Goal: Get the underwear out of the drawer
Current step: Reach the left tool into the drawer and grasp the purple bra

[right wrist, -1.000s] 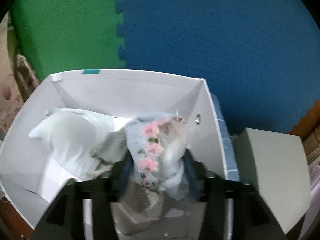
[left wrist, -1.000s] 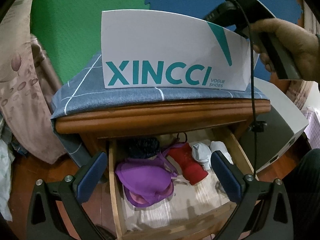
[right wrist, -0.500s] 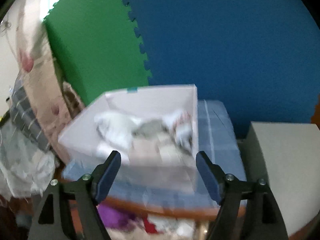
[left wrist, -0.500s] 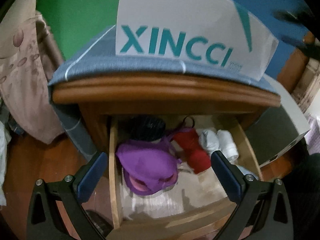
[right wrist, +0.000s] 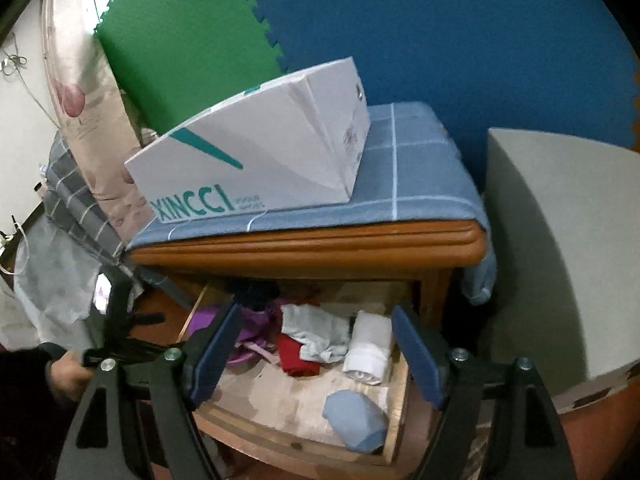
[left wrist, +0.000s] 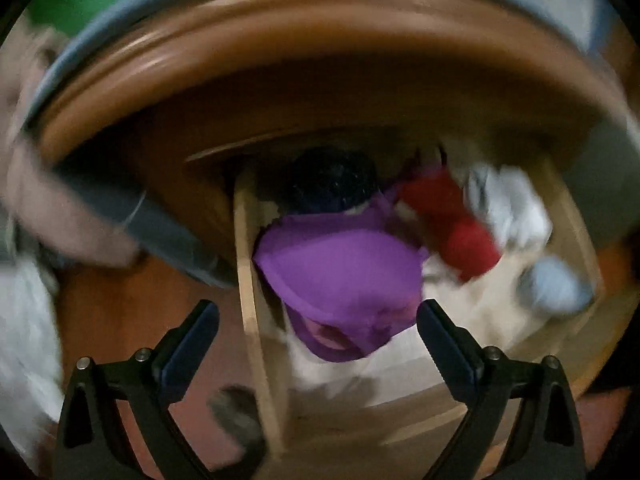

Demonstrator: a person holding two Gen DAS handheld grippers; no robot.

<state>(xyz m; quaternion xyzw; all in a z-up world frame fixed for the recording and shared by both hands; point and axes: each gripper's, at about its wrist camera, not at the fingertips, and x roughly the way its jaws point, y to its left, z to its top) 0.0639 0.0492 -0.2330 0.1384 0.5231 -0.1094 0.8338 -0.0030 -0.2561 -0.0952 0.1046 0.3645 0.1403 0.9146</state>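
open gripper (left wrist: 318, 334) probably above drawer (left wrist: 248, 292)

The left black two-finger gripper with dark blue pads (left wrist: 318, 334) fills the bottom of its own blurred view, tipped steeply downward, its jaws standing wide apart with nothing pressed between the pads; one blue pad (left wrist: 188, 346) sits at lower left of the frame, the other at lower right. The right black two-finger gripper with blue pads (right wrist: 316, 354) angles down less steeply across the bottom of its view, its jaws also spread and empty. In that same view, at the lower left edge, a bare hand (right wrist: 66, 378) in a dark sleeve (right wrist: 24, 364) grips the handle of the other gripper, whose black frame juts up beside it.
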